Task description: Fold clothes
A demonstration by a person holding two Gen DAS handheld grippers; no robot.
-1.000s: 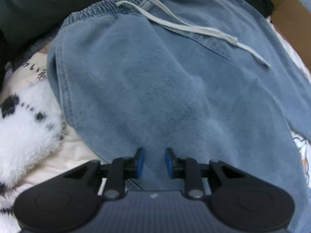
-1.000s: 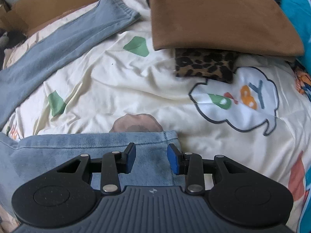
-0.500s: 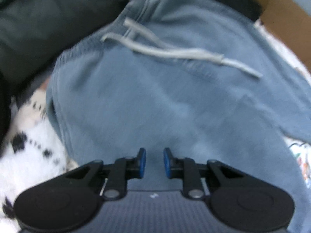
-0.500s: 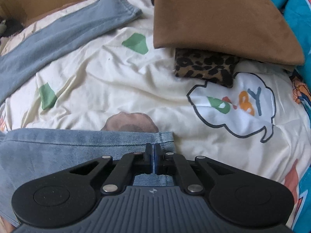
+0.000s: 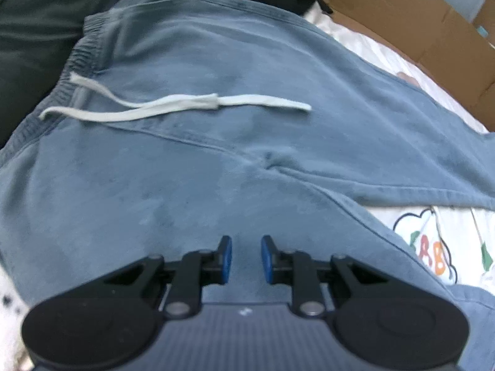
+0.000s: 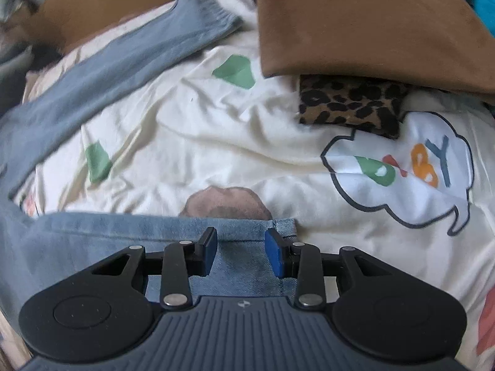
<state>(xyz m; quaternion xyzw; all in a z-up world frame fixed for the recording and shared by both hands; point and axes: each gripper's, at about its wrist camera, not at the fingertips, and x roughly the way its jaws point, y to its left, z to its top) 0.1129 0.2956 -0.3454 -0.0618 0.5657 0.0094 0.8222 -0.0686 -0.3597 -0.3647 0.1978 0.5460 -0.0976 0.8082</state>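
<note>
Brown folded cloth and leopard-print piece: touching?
Touching. In the right wrist view the brown folded cloth lies over the top edge of the leopard-print piece, hiding part of it, with no sheet visible between them.

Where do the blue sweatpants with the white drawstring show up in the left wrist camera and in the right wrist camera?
Left wrist view: the blue sweatpants fill most of the picture, waistband at upper left, white drawstring lying across them.
Right wrist view: one leg runs diagonally from the left edge to a ribbed cuff at top centre; the other leg's hem lies at the fingertips.
Shared landmark: the cream cartoon-print bedsheet, at the right edge in the left view.
</note>
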